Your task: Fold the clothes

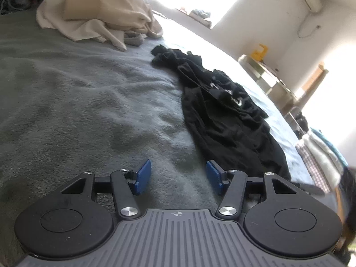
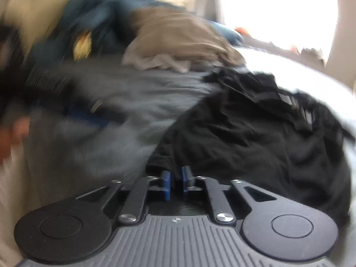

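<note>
A crumpled black garment (image 1: 222,115) lies in a long heap on the grey blanket (image 1: 89,100) of a bed. My left gripper (image 1: 178,164) hangs low over bare blanket just left of the garment's near end. It is open, its blue pads (image 1: 142,175) wide apart with nothing between them. In the blurred right wrist view the same black garment (image 2: 255,138) fills the right half. My right gripper (image 2: 175,171) sits at its near edge, blue pads (image 2: 165,182) drawn almost together with dark cloth in the narrow gap.
A beige pile of cloth (image 1: 100,11) sits at the far end of the bed, with blue clothes (image 2: 100,15) behind it. Folded laundry (image 1: 320,155) is stacked at the right edge. A cluttered low table (image 1: 267,75) stands beyond the bed's right side.
</note>
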A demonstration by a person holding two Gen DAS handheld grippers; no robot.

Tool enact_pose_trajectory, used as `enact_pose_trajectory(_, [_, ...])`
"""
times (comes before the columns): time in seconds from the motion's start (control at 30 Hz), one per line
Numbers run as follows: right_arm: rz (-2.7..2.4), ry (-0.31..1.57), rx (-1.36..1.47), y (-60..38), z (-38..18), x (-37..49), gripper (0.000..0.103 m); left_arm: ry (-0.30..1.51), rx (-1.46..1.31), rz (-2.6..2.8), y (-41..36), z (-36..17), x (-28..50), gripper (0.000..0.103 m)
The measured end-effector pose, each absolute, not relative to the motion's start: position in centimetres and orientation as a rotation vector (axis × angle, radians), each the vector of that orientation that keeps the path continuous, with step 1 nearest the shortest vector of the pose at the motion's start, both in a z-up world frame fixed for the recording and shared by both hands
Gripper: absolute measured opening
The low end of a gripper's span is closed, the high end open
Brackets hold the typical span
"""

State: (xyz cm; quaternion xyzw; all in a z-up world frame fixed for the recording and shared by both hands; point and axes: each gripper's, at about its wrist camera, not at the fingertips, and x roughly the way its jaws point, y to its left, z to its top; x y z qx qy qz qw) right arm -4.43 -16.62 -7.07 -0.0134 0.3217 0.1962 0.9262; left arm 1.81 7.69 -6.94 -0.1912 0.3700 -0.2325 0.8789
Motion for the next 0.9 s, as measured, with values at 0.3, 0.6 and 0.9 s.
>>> enact_pose_trajectory(0.3, [0.383, 0.745, 0.634, -26.0, -10.7, -1.7, 0.003, 0.810, -0.366, -0.632, 4.2, -8.1, 2.2, 0.057])
enact_pose_trajectory(0.6, [0.407, 0.718, 0.696, -27.0, -11.6, -1.3, 0.003, 0.797, -0.287, -0.678, 0.0, -8.3, 3.2, 0.057])
enact_pose_trajectory(0.9, [0.396, 0.661, 0.618, -26.7, -10.6, -1.3, 0.003, 0.715, -0.097, -0.561, -4.1, -7.9, 2.4, 0.050])
